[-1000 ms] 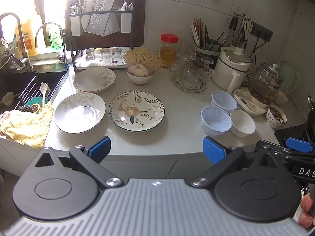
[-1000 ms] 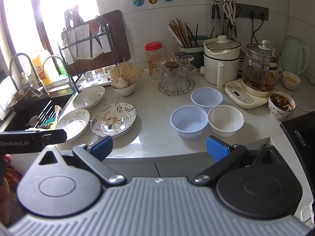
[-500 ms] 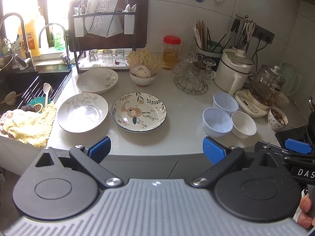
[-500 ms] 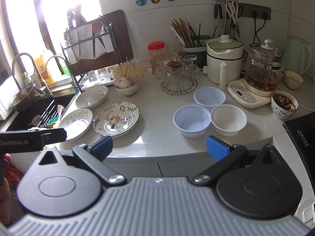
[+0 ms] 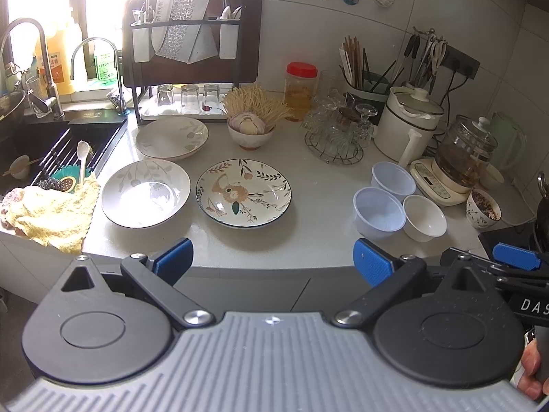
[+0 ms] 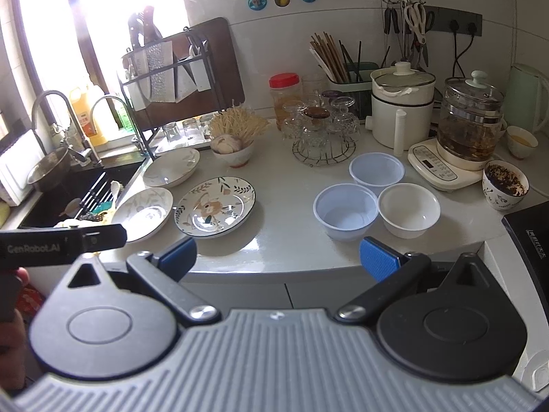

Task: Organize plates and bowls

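Clearly, both the left gripper (image 5: 271,261) and right gripper (image 6: 278,255) hover with jaws apart before the tabletop (image 5: 322,185), holding nothing. The patterned plate (image 5: 243,193) looks glazed, slippery and breakable; best pinched at its raised rim. The pale bowls (image 6: 346,211) seem lighter.

Three plates (image 5: 243,193) left on counter (image 5: 319,219), sink (image 5: 58,144) further left; three bowls (image 5: 379,211) right, w/ kettle (image 5: 463,158) behind.
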Motion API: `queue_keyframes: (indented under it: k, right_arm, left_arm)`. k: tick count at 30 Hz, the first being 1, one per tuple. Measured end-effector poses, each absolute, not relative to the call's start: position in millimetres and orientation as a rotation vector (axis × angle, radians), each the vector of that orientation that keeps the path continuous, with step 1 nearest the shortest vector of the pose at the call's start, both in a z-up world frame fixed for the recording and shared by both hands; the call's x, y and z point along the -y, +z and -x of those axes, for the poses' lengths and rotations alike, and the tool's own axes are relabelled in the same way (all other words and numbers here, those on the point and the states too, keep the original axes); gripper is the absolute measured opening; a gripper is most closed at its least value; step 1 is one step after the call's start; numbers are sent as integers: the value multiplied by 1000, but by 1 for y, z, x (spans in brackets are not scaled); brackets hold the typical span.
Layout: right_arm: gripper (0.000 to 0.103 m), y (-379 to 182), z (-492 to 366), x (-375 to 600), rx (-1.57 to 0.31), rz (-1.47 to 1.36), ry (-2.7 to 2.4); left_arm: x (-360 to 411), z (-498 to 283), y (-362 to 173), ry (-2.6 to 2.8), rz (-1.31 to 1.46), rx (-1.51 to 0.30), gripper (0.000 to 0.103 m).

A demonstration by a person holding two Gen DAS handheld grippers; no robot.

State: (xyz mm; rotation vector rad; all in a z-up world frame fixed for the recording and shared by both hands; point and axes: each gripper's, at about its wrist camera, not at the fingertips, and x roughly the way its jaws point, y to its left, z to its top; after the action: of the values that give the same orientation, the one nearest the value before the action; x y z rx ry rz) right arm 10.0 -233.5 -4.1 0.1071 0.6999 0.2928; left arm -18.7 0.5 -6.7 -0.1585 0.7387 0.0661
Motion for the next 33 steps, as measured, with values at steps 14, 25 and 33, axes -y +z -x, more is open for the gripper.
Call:
queue_keyframes:
  k: [14, 25, 33]
  right_arm:
    - [103, -14, -21, 221, -787, -110, 284]
    - [103, -23, -52, 197, -870, -139, 284]
    - [103, -19, -83, 169, -879, -143, 260]
  left_arm:
    - [-8, 12, -12, 57, 172, -753, 101]
    - [-53, -23, -21, 90, 157, -792, 101]
    - [-84, -66, -18, 56, 152, -786, 101]
